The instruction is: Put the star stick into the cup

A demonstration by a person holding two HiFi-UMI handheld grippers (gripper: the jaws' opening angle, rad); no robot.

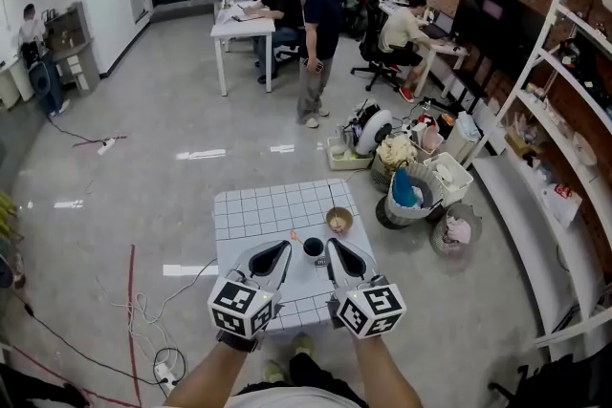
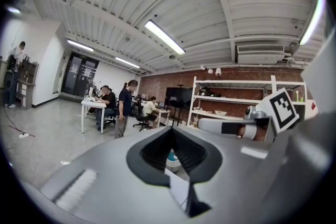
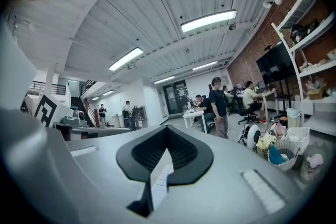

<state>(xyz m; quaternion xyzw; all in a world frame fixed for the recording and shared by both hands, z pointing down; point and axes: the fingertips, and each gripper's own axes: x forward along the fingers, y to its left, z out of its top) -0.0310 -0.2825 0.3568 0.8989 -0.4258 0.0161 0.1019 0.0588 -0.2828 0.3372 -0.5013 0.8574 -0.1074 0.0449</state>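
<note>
A small dark cup point(image 1: 313, 246) stands on the white grid table point(image 1: 258, 205), between my two grippers. Just left of it lies a small orange piece point(image 1: 294, 235), too small to tell if it is the star stick. A brown bowl point(image 1: 338, 221) sits behind the cup, with a thin stick rising from it. My left gripper point(image 1: 283, 246) point(image 2: 172, 152) hovers left of the cup, jaws together and empty. My right gripper point(image 1: 333, 246) point(image 3: 167, 147) is to the right of the cup, also shut and empty. Both gripper views point out over the room.
The table is small, with floor on all sides. Baskets and bins point(image 1: 416, 191) crowd the floor to its right, beside white shelving point(image 1: 535, 205). Cables point(image 1: 143, 320) trail on the floor at left. A person point(image 1: 317, 43) stands farther back near desks.
</note>
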